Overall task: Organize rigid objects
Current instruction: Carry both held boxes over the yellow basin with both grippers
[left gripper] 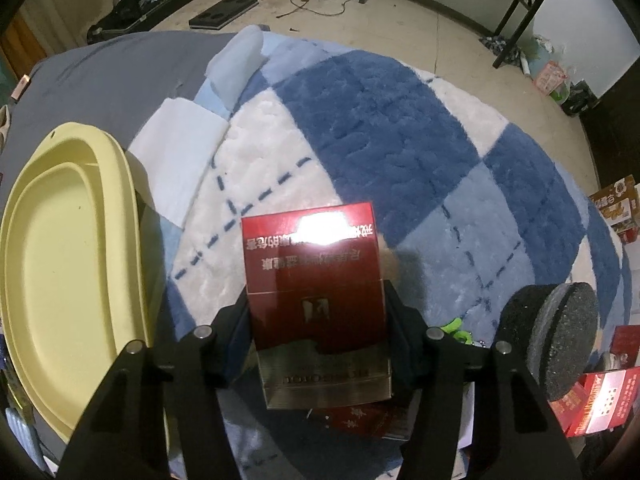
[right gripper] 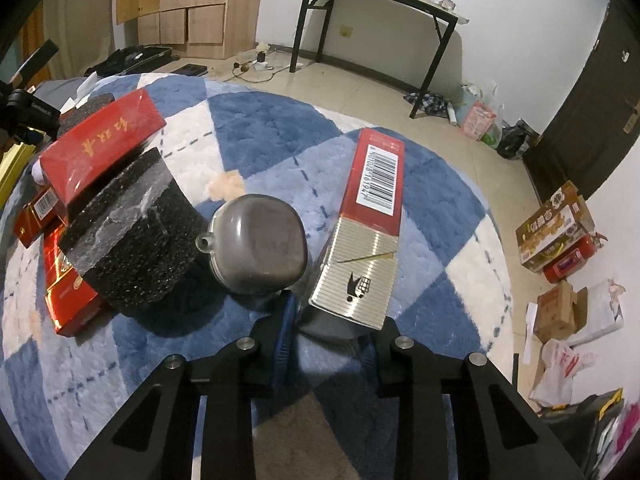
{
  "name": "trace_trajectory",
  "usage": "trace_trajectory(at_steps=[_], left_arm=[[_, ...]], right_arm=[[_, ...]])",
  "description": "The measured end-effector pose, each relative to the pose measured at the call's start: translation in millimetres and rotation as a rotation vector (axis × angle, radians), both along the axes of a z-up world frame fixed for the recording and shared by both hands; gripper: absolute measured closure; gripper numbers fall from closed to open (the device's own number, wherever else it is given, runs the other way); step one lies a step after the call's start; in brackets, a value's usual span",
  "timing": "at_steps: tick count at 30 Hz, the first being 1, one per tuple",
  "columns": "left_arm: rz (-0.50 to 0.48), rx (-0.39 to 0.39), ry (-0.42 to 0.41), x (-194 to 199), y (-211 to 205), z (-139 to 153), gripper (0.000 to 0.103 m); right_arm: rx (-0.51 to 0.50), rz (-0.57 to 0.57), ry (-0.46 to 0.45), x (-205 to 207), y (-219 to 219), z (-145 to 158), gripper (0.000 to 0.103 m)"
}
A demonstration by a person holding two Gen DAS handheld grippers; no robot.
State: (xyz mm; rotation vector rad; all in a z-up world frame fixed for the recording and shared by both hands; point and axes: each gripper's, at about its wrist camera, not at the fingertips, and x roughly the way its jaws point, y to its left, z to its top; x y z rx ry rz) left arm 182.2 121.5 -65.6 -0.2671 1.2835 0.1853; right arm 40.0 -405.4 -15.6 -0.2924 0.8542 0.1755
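Note:
My left gripper [left gripper: 316, 332] is shut on a dark red cigarette pack [left gripper: 316, 276] with a silver end, held above the checked blue and white rug [left gripper: 380, 120]. A pale yellow tray [left gripper: 68, 264] lies just left of it. My right gripper [right gripper: 332, 328] has its jaws around the near end of a red and silver cigarette pack [right gripper: 364, 236] that rests on the rug; I cannot tell whether they touch it. A grey lidded box [right gripper: 260, 248] and a black foam cylinder [right gripper: 132, 244] sit left of that pack.
Red cartons [right gripper: 100, 140] and small red packs [right gripper: 68, 296] lie at the rug's left. A black foam disc [left gripper: 552, 340] and red packs [left gripper: 600, 404] lie right of my left gripper. White cloth [left gripper: 180, 152] lies beside the tray. Floor with boxes [right gripper: 556, 232] and a black table [right gripper: 380, 12] lies beyond.

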Motion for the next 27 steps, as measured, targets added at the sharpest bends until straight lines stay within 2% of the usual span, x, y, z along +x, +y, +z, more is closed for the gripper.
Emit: trace_trajectory(at_steps=[7, 12, 15, 19, 22, 25, 27], left_arm=[[-0.002, -0.094, -0.047, -18, 18, 20, 0.044], [-0.001, -0.093, -0.106, -32, 40, 48, 0.044], [0.016, -0.091, -0.141, -45, 64, 69, 0.044], [0.053, -0.027, -0.182, -63, 108, 100, 0.044], [0.108, 0.022, -0.185, -81, 154, 110, 0.044], [0.141, 0.096, -0.177, -104, 185, 106, 0.044], [0.168, 0.113, -0.162, -114, 199, 99, 0.044]], right_arm=[[0.006, -0.027, -0.010, -14, -10, 12, 0.075], [0.015, -0.068, -0.037, -31, -21, 35, 0.076], [0.018, -0.052, -0.078, -42, -10, 60, 0.076], [0.049, 0.077, -0.164, -58, 46, 107, 0.077], [0.105, 0.236, -0.204, -70, 111, 136, 0.079], [0.236, 0.391, -0.166, -78, 179, 152, 0.080], [0.300, 0.487, -0.126, -82, 224, 152, 0.080]])
